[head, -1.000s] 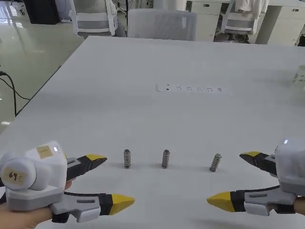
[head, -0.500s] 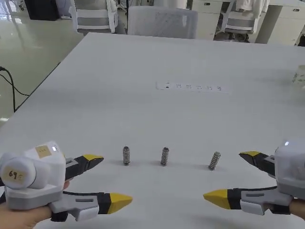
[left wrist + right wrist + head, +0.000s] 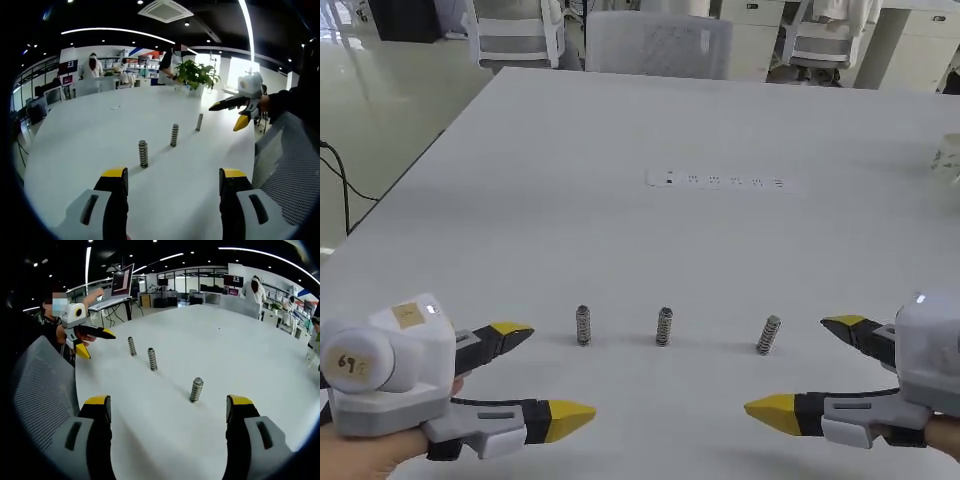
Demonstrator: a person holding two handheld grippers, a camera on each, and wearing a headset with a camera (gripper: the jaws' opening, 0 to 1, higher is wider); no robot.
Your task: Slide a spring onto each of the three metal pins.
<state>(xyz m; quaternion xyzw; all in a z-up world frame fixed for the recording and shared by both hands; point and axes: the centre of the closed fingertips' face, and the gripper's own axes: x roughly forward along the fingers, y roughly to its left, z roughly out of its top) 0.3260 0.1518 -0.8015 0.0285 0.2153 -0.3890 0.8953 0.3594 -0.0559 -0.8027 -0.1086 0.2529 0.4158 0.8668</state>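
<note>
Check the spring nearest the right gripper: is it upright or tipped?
Standing, slightly tilted: in the head view the right spring leans its top toward the right, while the middle spring and left spring stand straight.

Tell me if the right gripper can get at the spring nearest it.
Probably yes. The right gripper is open, its jaws point toward the rightmost spring, and only bare table lies between them.

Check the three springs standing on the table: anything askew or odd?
The right-hand grey metal coil spring on the white table leans, its top tipped to the right, while the left spring and middle spring stand upright. Nothing looks spilled or damaged.
</note>
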